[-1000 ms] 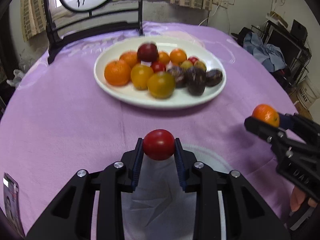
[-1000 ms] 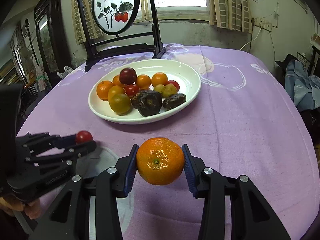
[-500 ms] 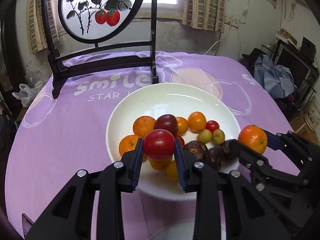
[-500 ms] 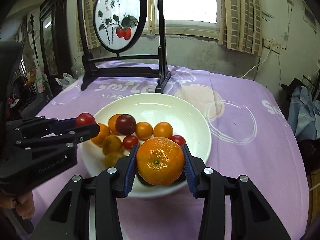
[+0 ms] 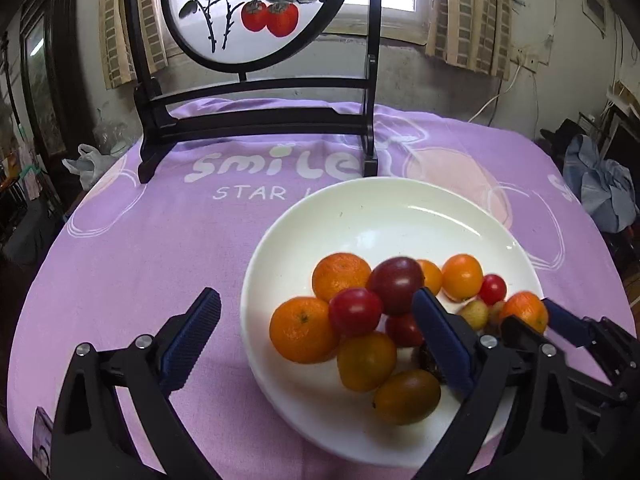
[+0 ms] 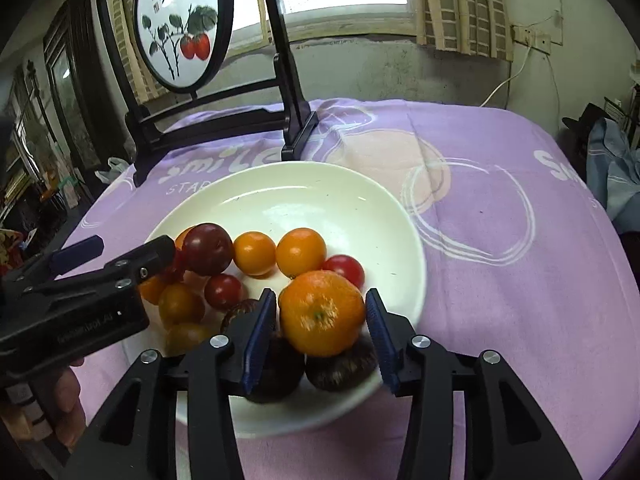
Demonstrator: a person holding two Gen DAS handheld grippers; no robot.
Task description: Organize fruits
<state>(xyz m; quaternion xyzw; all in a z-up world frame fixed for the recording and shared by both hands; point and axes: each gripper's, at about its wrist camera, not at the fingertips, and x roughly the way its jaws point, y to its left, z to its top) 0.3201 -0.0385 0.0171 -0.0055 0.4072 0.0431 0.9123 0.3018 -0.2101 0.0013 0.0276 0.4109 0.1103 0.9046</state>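
Your red tomato (image 5: 354, 311) sits on the fruit pile in the white plate (image 5: 360, 208), free between the wide-spread fingers of your left gripper (image 5: 316, 312). Only the right wrist view shows the dimpled mandarin (image 6: 322, 312) resting on 2 dark wrinkled fruits (image 6: 340, 368) at the plate's near edge, your right gripper (image 6: 320, 312) parted around it with slight gaps. The plate is glossy; the purple tablecloth (image 6: 500, 280) looks soft and printed.
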